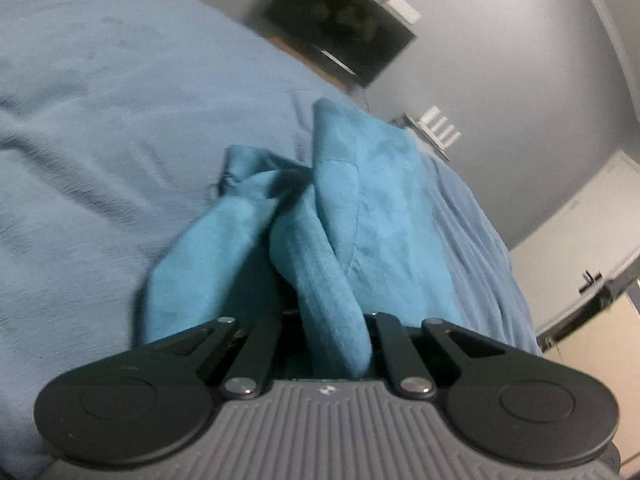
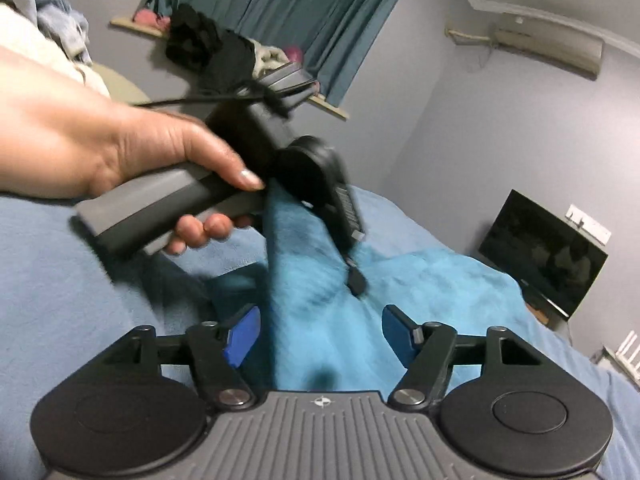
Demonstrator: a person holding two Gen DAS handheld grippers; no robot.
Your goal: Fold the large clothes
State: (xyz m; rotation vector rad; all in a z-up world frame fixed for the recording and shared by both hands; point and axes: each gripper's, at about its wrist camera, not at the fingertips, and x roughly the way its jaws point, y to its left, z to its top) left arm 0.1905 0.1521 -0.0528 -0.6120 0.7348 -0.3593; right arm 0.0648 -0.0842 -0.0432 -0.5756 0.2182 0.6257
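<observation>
While my left gripper (image 1: 332, 344) is clamping a bunched fold of the teal garment (image 1: 360, 208) and lifting it off the blue bedsheet (image 1: 100, 120), my right gripper (image 2: 320, 336) is hanging over it with fingers apart, gripping nothing. I'm judging folding as barely begun: cloth crumpled, no neat folds showing.

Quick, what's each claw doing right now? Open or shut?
Left claw: shut on the teal garment, lifting a bunch of it off the bed.
Right claw: open, holding nothing, with the garment between its fingers.
</observation>
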